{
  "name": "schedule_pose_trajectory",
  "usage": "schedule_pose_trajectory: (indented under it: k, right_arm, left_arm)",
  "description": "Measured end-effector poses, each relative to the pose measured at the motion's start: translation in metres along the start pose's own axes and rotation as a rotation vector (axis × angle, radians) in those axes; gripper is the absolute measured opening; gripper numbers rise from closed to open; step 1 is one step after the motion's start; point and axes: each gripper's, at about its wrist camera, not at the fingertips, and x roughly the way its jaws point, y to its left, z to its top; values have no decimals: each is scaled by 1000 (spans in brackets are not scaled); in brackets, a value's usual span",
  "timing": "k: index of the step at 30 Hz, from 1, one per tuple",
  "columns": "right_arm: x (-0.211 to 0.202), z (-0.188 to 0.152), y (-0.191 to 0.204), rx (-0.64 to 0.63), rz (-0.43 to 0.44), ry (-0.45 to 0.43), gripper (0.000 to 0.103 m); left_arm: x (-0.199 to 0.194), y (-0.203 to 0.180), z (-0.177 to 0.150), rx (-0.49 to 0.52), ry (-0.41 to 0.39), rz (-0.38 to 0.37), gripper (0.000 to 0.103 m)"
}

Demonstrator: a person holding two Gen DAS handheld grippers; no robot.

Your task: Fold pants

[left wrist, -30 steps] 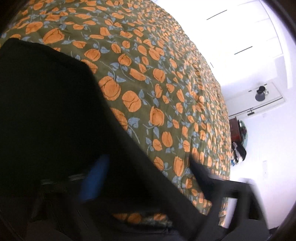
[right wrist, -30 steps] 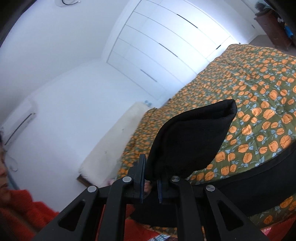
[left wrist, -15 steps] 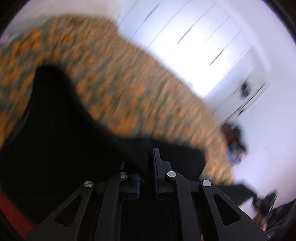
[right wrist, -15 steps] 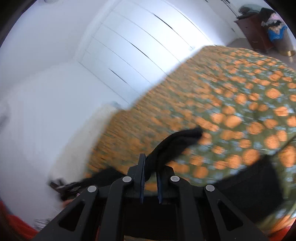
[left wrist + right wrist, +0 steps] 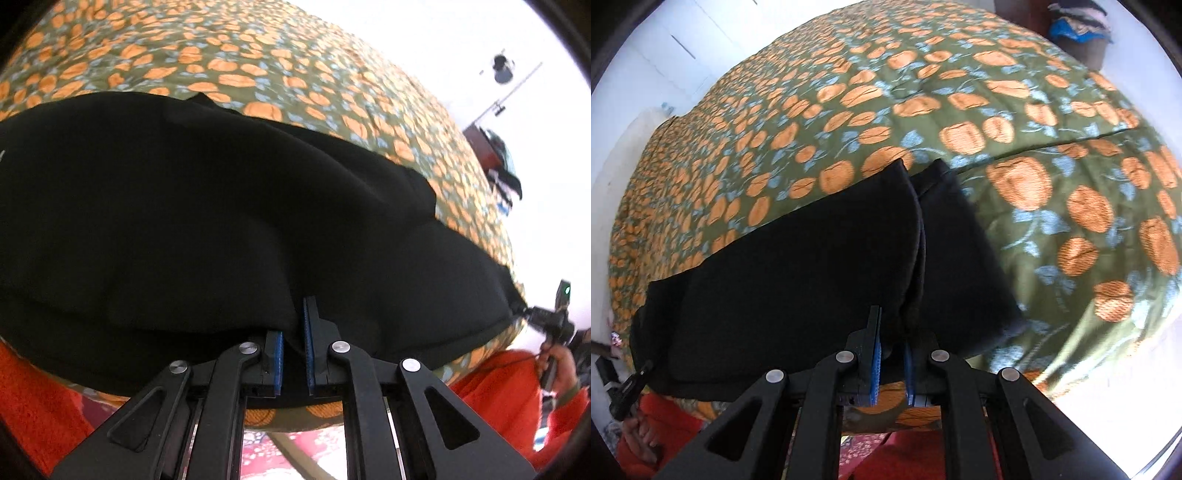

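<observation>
left hand-held gripper (image 5: pixel 293 347) clamps pants (image 5: pixel 184 221) edge | right hand-held gripper (image 5: pixel 892 352) likewise | bedspread (image 5: pixel 1034 147) beyond

Black pants (image 5: pixel 192 206), olive bedspread (image 5: pixel 1015 122) with orange flowers, blue leaves

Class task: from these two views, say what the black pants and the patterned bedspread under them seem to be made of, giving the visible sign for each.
Black pants: apparently a soft, matte knit or fleece; no sheen, rounded folds.
Green bedspread with orange flowers: probably printed woven cotton, possibly quilted; flat print, a faint stitched crease.
</observation>
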Motion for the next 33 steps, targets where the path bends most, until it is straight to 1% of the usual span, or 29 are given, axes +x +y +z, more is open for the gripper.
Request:
schedule_pose_trajectory:
  k: [3,6,10,17,22,30,33]
  right_arm:
    - [0,-1,-7,24,-32,-2,11]
    - [-2,1,-14,56,-58,-26,11]
    - [-1,0,-19,94,-49,-32,11]
    - [2,-1,-21,111,-53,-27,11]
    - [2,-2,-19,112,-65,-25,11]
    - [4,-2,-20,110,-74,-18,11]
    - [4,-3,-19,106,-77,-17,11]
  left_arm:
    - [2,-4,0,3,10,-10,9]
    - [-2,-5,1,13,9,-26,9]
    - [-3,-6,0,23,15,-29,8]
    - [-13,-10,-5,52,21,-27,6]
    - [-15,-14,-12,73,48,-7,5]
    - [2,-16,-19,108,128,60,5]
    - [5,-15,-19,110,147,69,5]
